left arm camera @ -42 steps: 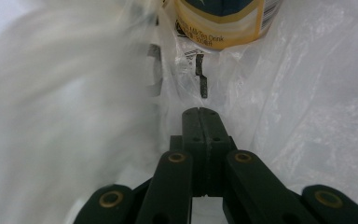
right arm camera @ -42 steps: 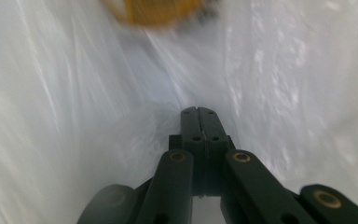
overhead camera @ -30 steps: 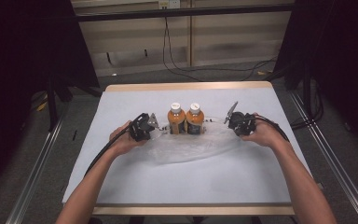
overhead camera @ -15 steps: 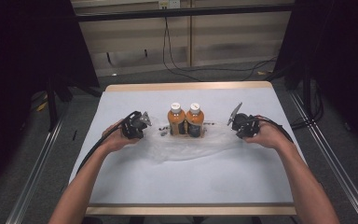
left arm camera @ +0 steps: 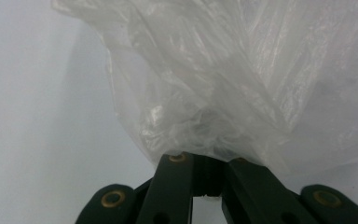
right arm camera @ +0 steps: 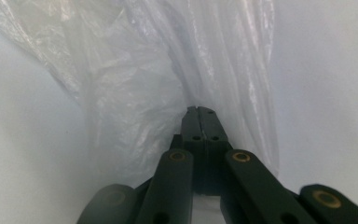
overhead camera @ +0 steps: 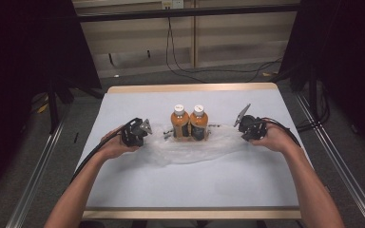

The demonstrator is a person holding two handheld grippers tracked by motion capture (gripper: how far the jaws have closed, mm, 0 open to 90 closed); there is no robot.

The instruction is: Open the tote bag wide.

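plastic film is the thing being worked here, a clear bag (overhead camera: pixel 195 147) lying crumpled across the middle of the frame on the white table cover (overhead camera: pixel 123 190). at centre left of the high view the left gripper (overhead camera: pixel 145 129) is held low by a hand, its jaws drawn together on the left edge of the bag; in the left gripper view the black jaws (left arm camera: pixel 205 161) meet at bottom centre with bunched film (left arm camera: pixel 223 84) gathered right at their tips, so it reads as pinched rather than just touched. in the middle, slightly above centre, two orange bottles (overhead camera: pixel 190 123) with white caps stand upright and touching each other, apparently at or just inside the bag's far edge; whether the film wraps around them i cannot tell. at centre right the right gripper (overhead camera: pixel 241 127) mirrors the left, jaws closed on the opposite edge; the right gripper view shows its tips (right arm camera: pixel 199 112) pressed flat together with folds of film (right arm camera: pixel 168 56) fanning away toward the top of the frame. gripping both ends like this looks meant to keep the bag's mouth spread and taut around the bottles, likely so it can be drawn over or off them without toppling either one.
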